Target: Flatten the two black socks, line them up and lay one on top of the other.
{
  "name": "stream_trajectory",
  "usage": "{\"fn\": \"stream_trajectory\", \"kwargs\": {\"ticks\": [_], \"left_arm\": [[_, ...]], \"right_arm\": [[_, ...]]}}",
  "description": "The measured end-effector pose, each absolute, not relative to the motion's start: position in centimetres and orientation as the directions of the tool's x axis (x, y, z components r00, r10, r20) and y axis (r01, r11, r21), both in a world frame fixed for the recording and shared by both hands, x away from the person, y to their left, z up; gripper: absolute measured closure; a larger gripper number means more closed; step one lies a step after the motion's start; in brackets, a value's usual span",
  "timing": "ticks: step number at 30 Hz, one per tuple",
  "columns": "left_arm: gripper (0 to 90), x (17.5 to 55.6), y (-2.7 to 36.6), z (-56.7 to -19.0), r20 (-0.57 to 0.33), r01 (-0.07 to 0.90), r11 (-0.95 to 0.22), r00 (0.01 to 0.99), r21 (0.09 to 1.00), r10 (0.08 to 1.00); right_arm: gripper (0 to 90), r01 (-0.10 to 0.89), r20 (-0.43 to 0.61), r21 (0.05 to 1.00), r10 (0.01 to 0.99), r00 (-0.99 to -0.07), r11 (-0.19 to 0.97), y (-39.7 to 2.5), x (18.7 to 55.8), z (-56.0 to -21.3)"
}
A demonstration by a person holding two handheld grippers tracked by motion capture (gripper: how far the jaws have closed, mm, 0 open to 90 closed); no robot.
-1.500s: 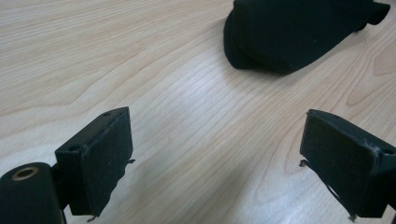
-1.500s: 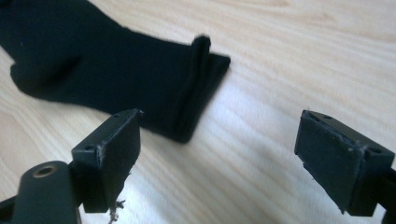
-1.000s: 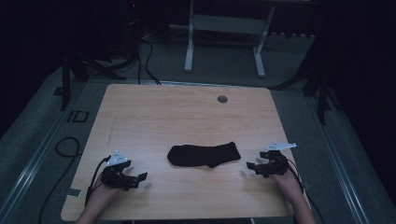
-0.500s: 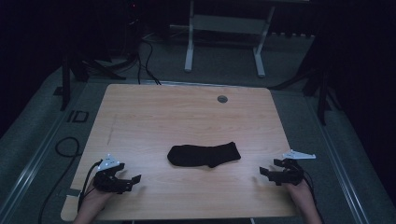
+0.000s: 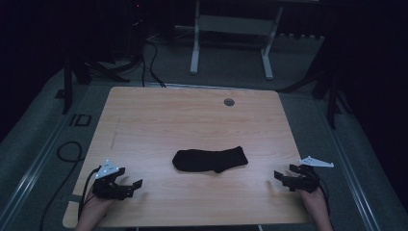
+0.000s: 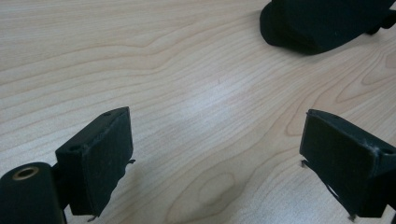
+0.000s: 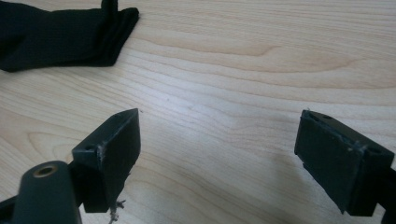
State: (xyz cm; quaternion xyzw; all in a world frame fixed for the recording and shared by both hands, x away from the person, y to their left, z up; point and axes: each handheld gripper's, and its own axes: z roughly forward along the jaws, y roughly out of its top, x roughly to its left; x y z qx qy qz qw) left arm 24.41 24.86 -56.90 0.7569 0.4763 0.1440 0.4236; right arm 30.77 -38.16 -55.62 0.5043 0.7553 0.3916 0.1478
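- Table (image 5: 192,120): light wood top, centre of the high view; its near edge is cut off by the bottom of the frame.
- Sock (image 5: 210,160): black, lying flat just below the middle of the table, well apart from both grippers. In the left gripper view it sits at the upper right, clipped by the frame edge (image 6: 327,23); in the right gripper view it sits at the upper left, its end likewise cut off (image 7: 60,35).
- Left gripper (image 5: 133,187): lower left of the high view, over the table's near corner, jaws spread wide with bare wood between them (image 6: 215,158). Holds nothing.
- Right gripper (image 5: 280,178): lower right of the high view, near the table's right edge, jaws parted and empty (image 7: 217,158).
- Hands: only partly visible at the bottom edge, forearms cut off.
- Round grommet (image 5: 229,102): small, grey, near the table's far edge.
- Surroundings: dark floor, cables (image 5: 62,154) at left, white frame legs (image 5: 195,48) at top; details are hard to make out in the dim light.
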Motion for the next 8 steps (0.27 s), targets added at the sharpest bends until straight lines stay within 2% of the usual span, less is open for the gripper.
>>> {"fn": "stream_trajectory", "kwargs": {"ticks": [8], "left_arm": [[10.0, 24.32, 24.85, -57.03, -0.193, 0.598, -0.184, 0.510, 0.780, 0.838]], "right_arm": [[14.3, 0.644, 0.173, 0.742, 0.876, -0.451, 0.186, -38.23, 30.83, -55.70]]}}
